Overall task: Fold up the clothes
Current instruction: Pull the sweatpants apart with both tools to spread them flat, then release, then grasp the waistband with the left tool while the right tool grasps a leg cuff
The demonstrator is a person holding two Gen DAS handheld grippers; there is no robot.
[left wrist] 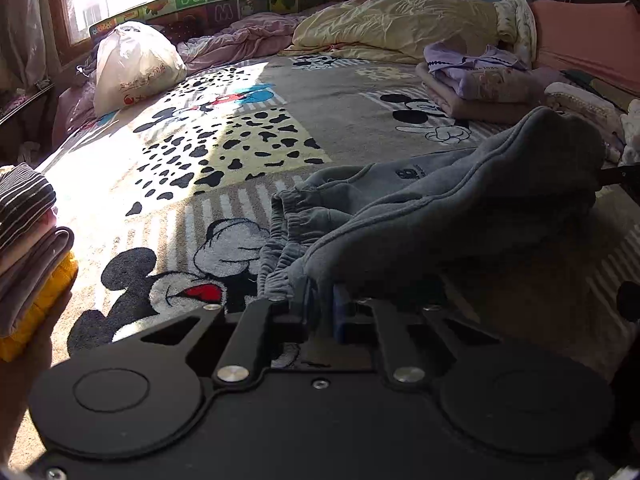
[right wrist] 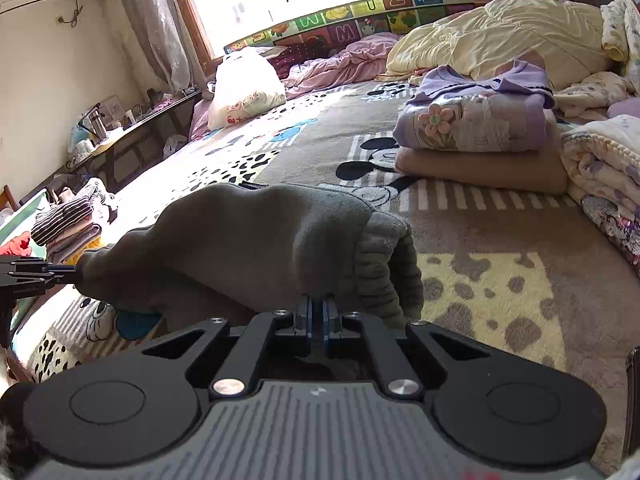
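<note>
A grey fleece garment (left wrist: 460, 208) with a ribbed cuff and elastic waistband hangs stretched between both grippers above the cartoon-mouse blanket (left wrist: 240, 140). In the left wrist view my left gripper (left wrist: 320, 308) is shut on one edge of it near the waistband. The right gripper (left wrist: 612, 176) pinches the far end at the right edge of that view. In the right wrist view my right gripper (right wrist: 317, 308) is shut on the grey garment (right wrist: 248, 240) beside its ribbed cuff. The left gripper (right wrist: 68, 269) grips the opposite end at the left.
A folded purple and tan stack (right wrist: 480, 128) lies on the bed to the right, with a floral blanket (right wrist: 600, 168) beside it. A striped folded pile (left wrist: 24, 240) sits at the left edge. A white plastic bag (left wrist: 132, 64) and a yellow quilt (left wrist: 400, 20) lie at the back.
</note>
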